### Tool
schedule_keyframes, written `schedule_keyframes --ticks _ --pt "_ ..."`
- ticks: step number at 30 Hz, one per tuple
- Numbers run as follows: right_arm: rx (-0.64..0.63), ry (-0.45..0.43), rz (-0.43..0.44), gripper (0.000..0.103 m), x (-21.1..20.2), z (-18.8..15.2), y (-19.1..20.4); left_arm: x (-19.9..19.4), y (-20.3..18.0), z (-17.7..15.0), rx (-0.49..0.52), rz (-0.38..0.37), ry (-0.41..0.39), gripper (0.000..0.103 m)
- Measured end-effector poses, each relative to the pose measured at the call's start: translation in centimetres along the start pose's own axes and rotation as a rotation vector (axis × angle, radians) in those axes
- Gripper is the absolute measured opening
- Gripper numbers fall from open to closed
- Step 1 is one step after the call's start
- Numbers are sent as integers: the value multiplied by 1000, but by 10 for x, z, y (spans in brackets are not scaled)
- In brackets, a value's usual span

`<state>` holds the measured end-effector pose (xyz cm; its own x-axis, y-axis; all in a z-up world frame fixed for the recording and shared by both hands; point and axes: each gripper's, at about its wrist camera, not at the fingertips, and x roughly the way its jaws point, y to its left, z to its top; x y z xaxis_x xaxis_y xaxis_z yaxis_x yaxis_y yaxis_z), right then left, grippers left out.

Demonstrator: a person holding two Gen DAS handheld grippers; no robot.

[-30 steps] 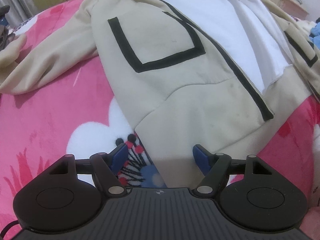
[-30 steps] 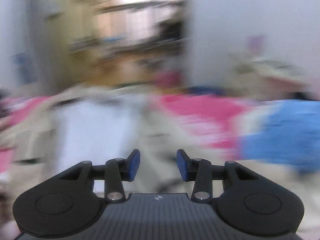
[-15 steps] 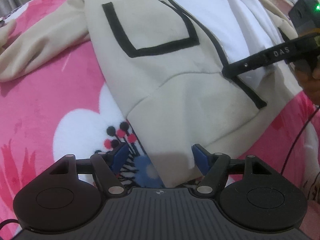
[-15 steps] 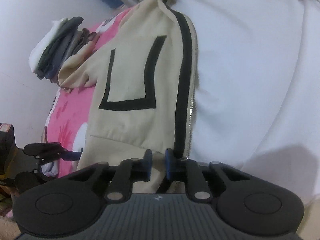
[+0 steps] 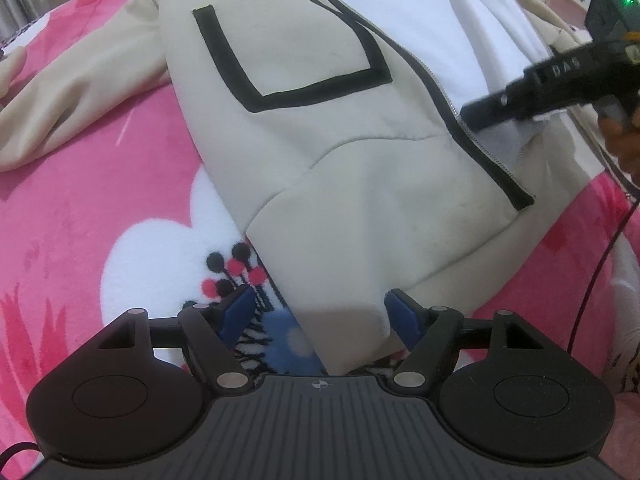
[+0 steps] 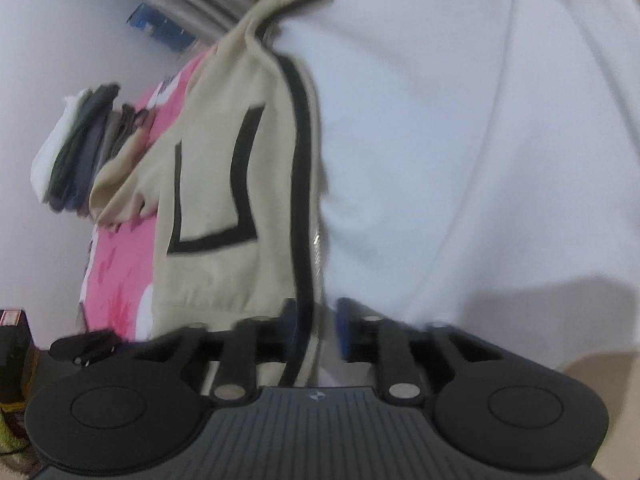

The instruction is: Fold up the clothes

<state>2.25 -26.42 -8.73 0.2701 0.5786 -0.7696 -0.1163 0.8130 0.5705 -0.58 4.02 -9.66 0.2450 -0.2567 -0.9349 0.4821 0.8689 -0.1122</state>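
1. Left wrist view: your left gripper (image 5: 320, 312) sits low over the hem corner of the beige zip jacket (image 5: 360, 184), jaws wide, pads either side of the corner w/o pressing it. Nothing held yet. Prob. staged there so you can pinch the hem and pin or lift that end for the fold.
2. Same view: the jacket lies front up on the pink floral blanket (image 5: 100, 184) on the bed, unzipped, white lining (image 5: 440, 20) exposed, one sleeve (image 5: 80, 92) trailing off to the left. Near panel lies flat, black-trim pocket outline showing.
3. Same view: your right gripper (image 5: 472, 114) reaches in from the right, tip at the zipper edge (image 5: 460, 128) where beige meets lining. Looks aimed to take that edge and bring the front panel over.
4. Right wrist view (blurry): right gripper (image 6: 316, 328) has the black-trimmed zipper edge (image 6: 304, 200) running between its fingers. Jaws have just been opening from a near-closed pinch and stand partly apart; the edge is between them, but I can't tell whether the pads press it.
5. Same view: white lining (image 6: 460, 140) fills the right side; a stack of folded clothes (image 6: 76, 148) sits far left on the bed, likely the done pile. Your left gripper (image 6: 86, 346) shows low left.
6. Judgement: fold not begun; re-grip needed on the zipper edge first.
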Motion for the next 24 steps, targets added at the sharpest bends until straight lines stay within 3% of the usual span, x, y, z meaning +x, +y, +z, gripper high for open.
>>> schedule_keyframes --ticks 3,5,7,11,13,17,21,24 --pt "-45 20 12 29 8 -8 8 3 -1 1 1 4 3 74" --pt "-33 18 52 10 7 -9 7 3 1 1 -3 0 2 74" --pt "7 -1 87 4 2 -9 2 2 3 1 -10 -9 0 74" --pt "85 -120 159 2 -36 -12 -7 -6 9 -1 -17 -63 -9 74" --pt "110 -170 138 2 -59 -21 -20 -11 13 -2 -28 -106 -18 75" --pt "234 -139 70 2 -60 -38 -57 -9 17 1 -58 -162 -19 76" --pt "233 -155 80 2 -59 -39 -53 -14 21 1 -99 -179 -22 76" --pt "189 -167 54 1 -66 -39 -50 -27 35 1 -189 -264 -56 76"
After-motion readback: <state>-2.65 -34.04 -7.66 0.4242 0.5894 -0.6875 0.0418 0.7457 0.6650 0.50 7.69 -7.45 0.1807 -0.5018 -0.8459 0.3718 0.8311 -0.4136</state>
